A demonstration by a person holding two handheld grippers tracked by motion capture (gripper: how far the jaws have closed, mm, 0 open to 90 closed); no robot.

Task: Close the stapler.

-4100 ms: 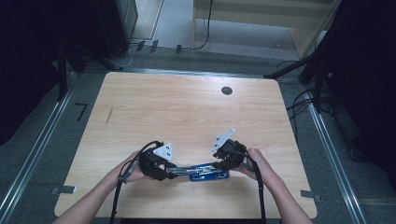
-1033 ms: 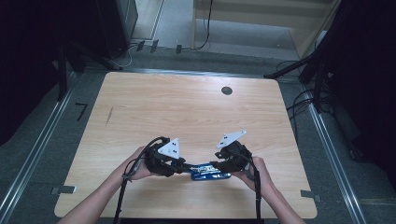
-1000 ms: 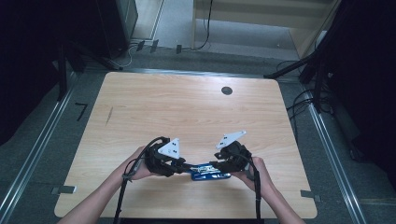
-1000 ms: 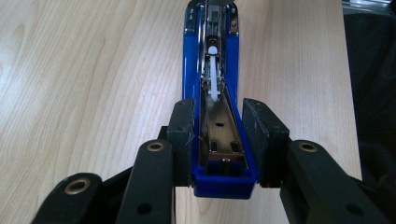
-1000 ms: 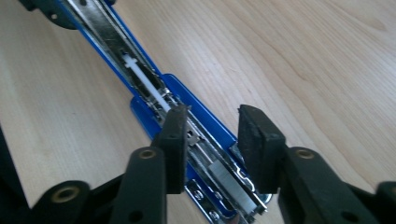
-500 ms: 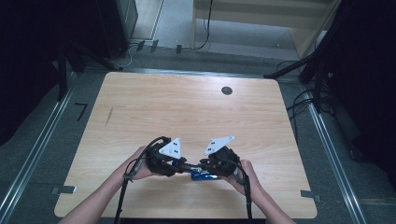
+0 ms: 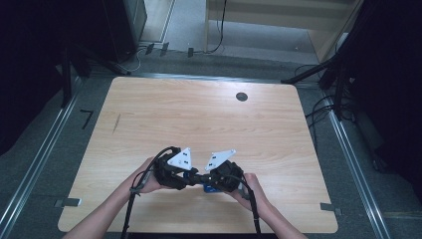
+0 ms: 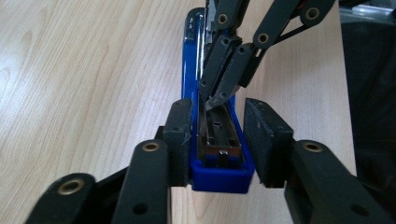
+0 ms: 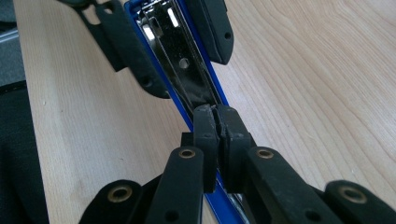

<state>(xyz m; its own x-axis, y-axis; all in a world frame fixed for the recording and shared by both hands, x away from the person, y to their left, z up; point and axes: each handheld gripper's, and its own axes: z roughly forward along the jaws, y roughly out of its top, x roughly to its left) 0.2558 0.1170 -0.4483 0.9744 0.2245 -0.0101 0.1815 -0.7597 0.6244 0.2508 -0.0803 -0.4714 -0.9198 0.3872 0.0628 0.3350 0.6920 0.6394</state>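
A blue stapler (image 8: pixel 219 179) lies swung open on the wooden table, its metal staple channel (image 9: pixel 184 70) facing up. My left gripper (image 8: pixel 217 140) clasps the sides of one end of it, and its jaws have just eased slightly wider with the stapler still between the pads. My right gripper (image 9: pixel 215 116) is shut, pad against pad; its jaws have just been closing. Its tips (image 8: pixel 213 100) rest down in the channel, and I cannot make out anything between them. In the high view both hands meet near the front edge, left gripper (image 7: pixel 190 178) and right gripper (image 7: pixel 203 179) nose to nose over the stapler (image 7: pixel 207 188).
The wooden table (image 7: pixel 199 114) has a round black cable hole (image 7: pixel 242 96) at the back right. The front edge lies close under the forearms. Cables trail from both grippers toward the person. Metal rails run along both sides of the table on the floor.
My right gripper has slid left along the stapler toward the left gripper and shut its jaws. The left hand has stayed where it was.
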